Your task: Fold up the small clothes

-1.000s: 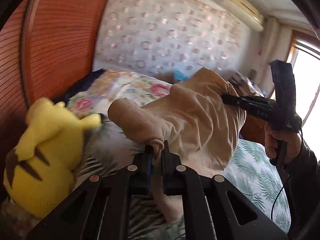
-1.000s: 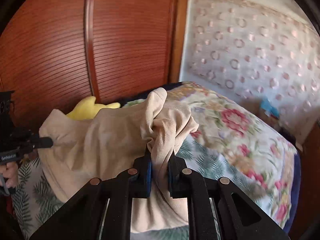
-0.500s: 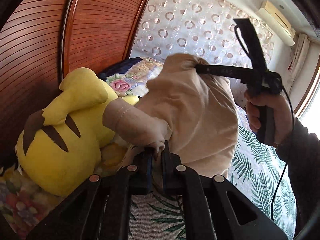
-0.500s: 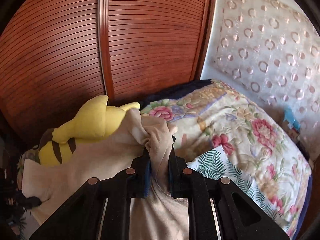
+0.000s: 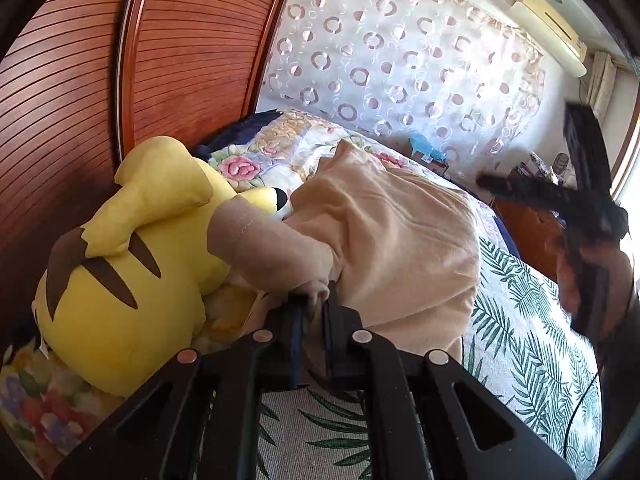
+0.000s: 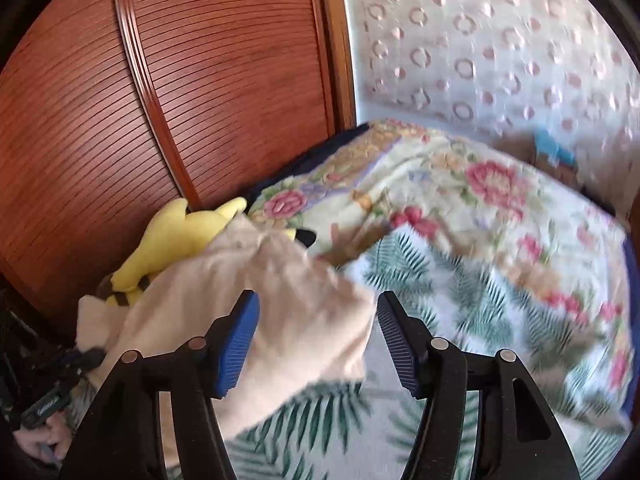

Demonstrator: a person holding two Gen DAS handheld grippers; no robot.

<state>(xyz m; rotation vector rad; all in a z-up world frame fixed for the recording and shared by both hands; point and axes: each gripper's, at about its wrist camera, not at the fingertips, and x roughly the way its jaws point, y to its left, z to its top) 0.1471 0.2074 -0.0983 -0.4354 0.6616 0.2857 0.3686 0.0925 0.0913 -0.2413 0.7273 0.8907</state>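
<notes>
Judging by how it lies, folding has barely begun: the beige garment (image 5: 384, 240) sits bunched on the bed (image 5: 520, 340) against a yellow plush toy (image 5: 132, 264); the left tool (image 5: 312, 312) stays clenched on its sleeve end, the right tool's (image 6: 316, 340) jaws are opening, cloth loose between them

The beige long-sleeved garment (image 5: 384, 248) lies bunched on the leaf-print bed (image 5: 520, 344), its cuffed sleeve (image 5: 264, 244) extending toward 9 o'clock against the yellow plush toy (image 5: 132, 280).
</notes>
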